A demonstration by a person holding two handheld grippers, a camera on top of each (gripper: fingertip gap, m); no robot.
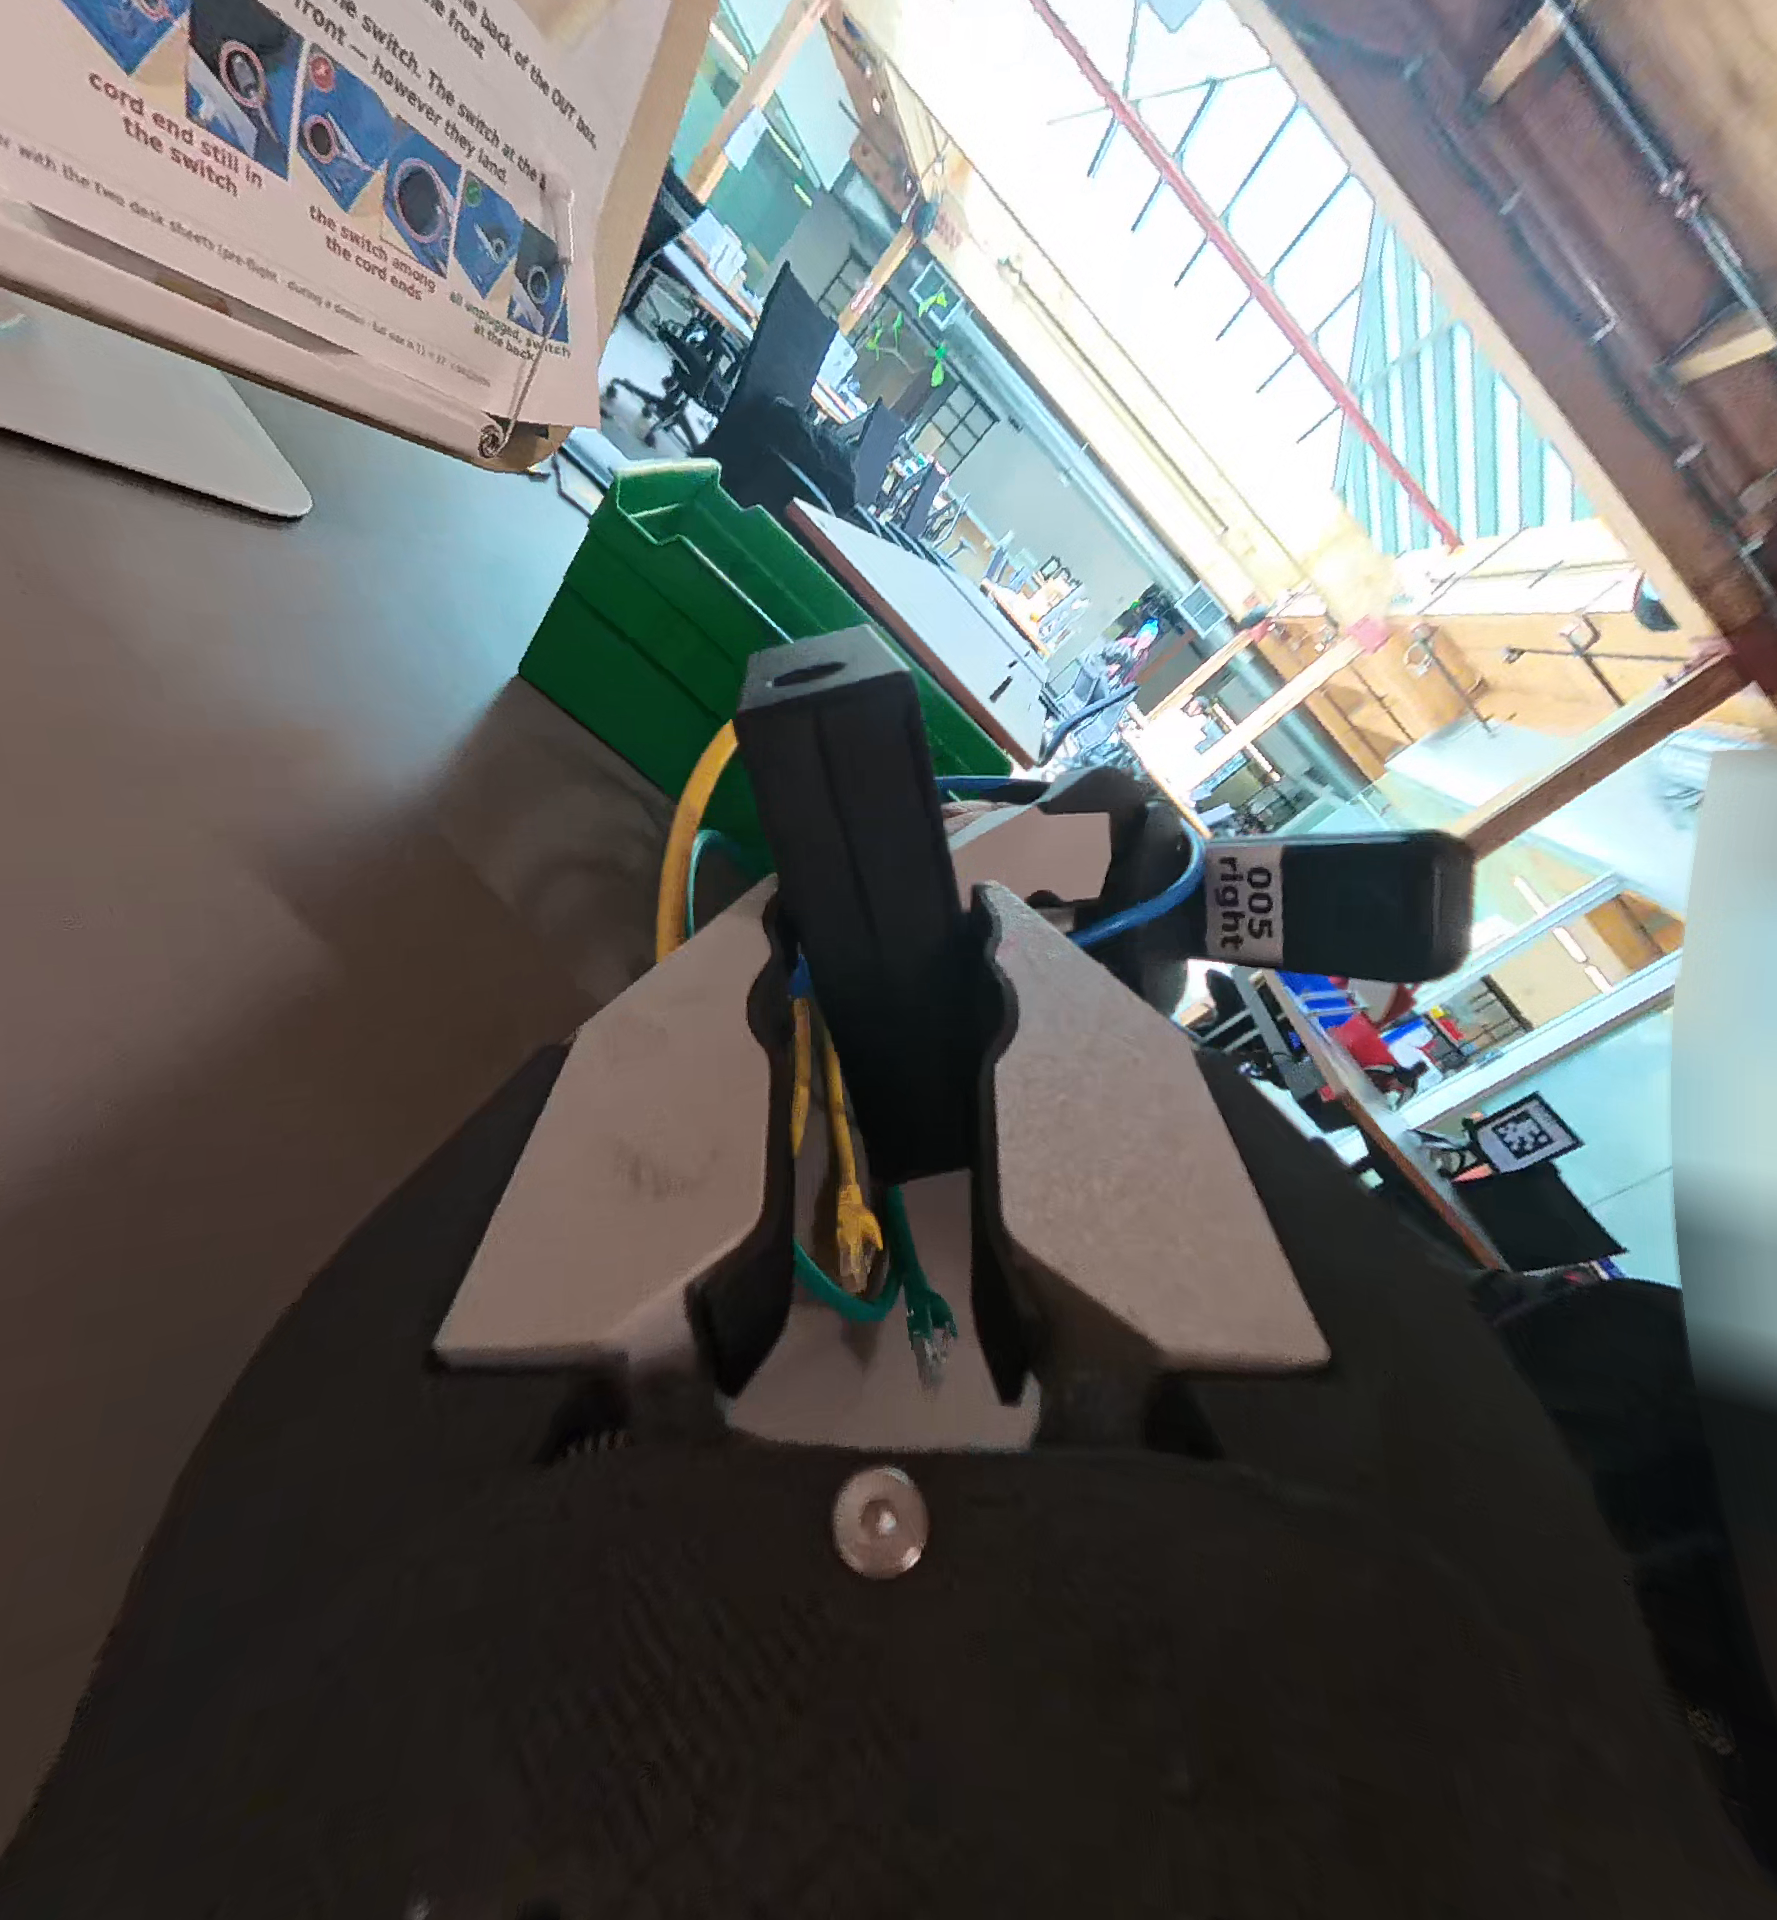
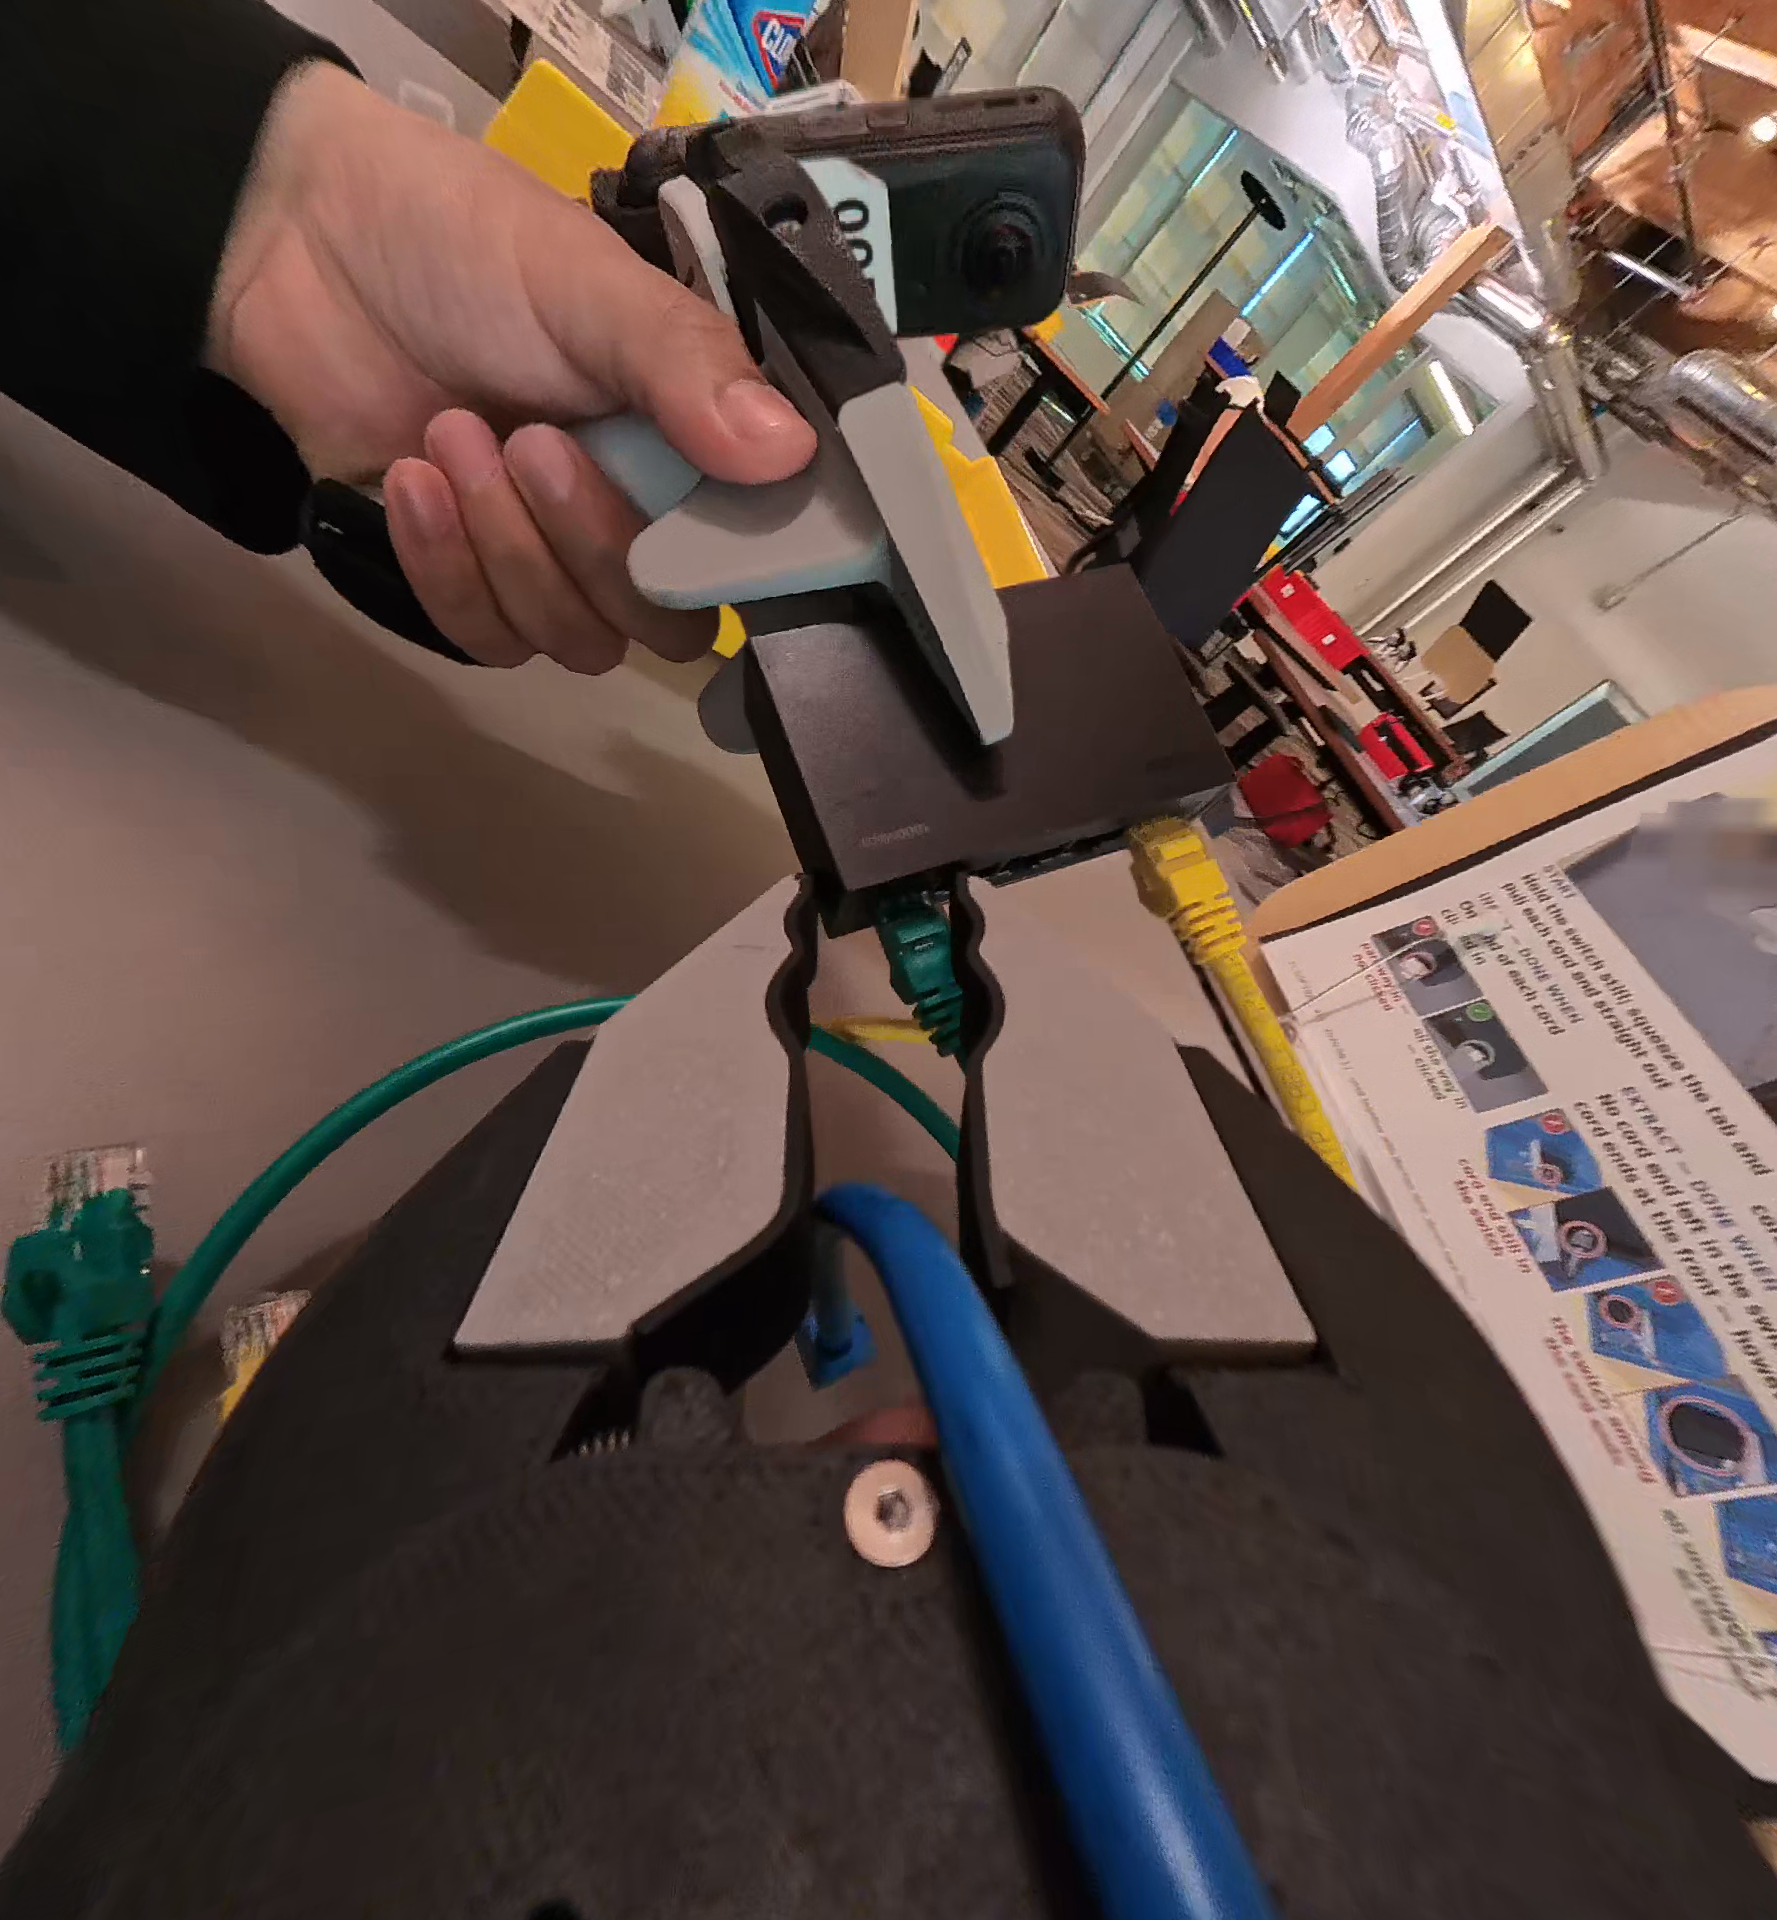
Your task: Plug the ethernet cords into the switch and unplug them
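Observation:
In the left wrist view my left gripper (image 1: 879, 935) is shut on the black switch (image 1: 842, 821), which stands edge-on between its fingers. Yellow (image 1: 842, 1195), green (image 1: 925, 1320) and blue (image 1: 1144, 914) cords hang around it. In the right wrist view the switch (image 2: 967, 748) is held off the table by the left gripper's fingers (image 2: 936, 582). A green plug (image 2: 915, 956) and a yellow plug (image 2: 1180, 883) sit in its ports. My right gripper (image 2: 884, 914) has its jaws narrow around the green plug, with a gap on the plug's left side. A blue cord (image 2: 1019, 1507) lies across its body.
A person's hand (image 2: 510, 395) holds the left gripper. A loose green plug (image 2: 84, 1268) lies on the grey table (image 2: 240, 883) at left. An instruction sheet on cardboard (image 2: 1642, 1195) lies at right. Green bins (image 1: 676, 623) stand behind the switch; a yellow bin (image 2: 551, 125) is farther back. My left and right fingertips are right by each other.

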